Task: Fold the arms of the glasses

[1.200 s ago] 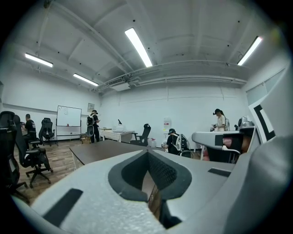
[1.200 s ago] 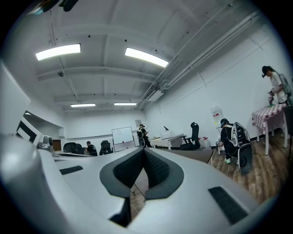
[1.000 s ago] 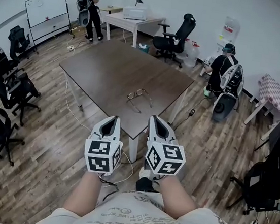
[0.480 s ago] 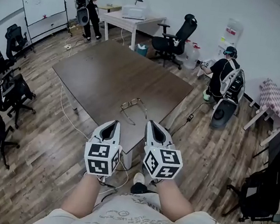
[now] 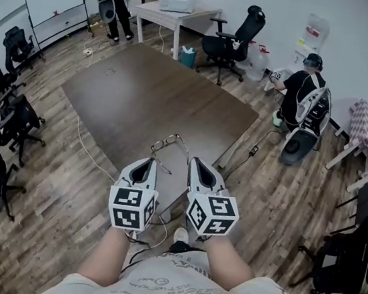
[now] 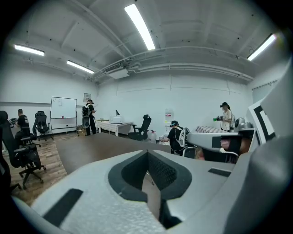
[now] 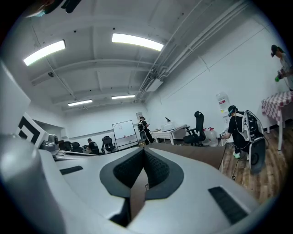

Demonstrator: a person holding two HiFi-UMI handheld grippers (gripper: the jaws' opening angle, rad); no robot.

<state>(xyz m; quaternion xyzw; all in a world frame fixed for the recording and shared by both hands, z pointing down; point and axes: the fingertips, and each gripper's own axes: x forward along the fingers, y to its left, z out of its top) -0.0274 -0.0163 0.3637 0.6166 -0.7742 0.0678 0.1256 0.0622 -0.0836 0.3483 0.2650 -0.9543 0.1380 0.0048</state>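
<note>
One pair of thin wire-rimmed glasses (image 5: 166,141), arms unfolded, at near edge of one dark matte rectangular table (image 5: 144,91), your two white-shelled grippers, left gripper (image 5: 145,163), right gripper (image 5: 196,163), both fully closed, gripping nothing, just short of glasses

Glasses (image 5: 164,142) on dark table (image 5: 151,91), just beyond left tool (image 5: 145,163) and right tool (image 5: 198,164)

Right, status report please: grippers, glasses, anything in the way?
Left gripper shut, empty; right gripper same. Glasses on table, arms open, just ahead of both. Nothing between.
</note>
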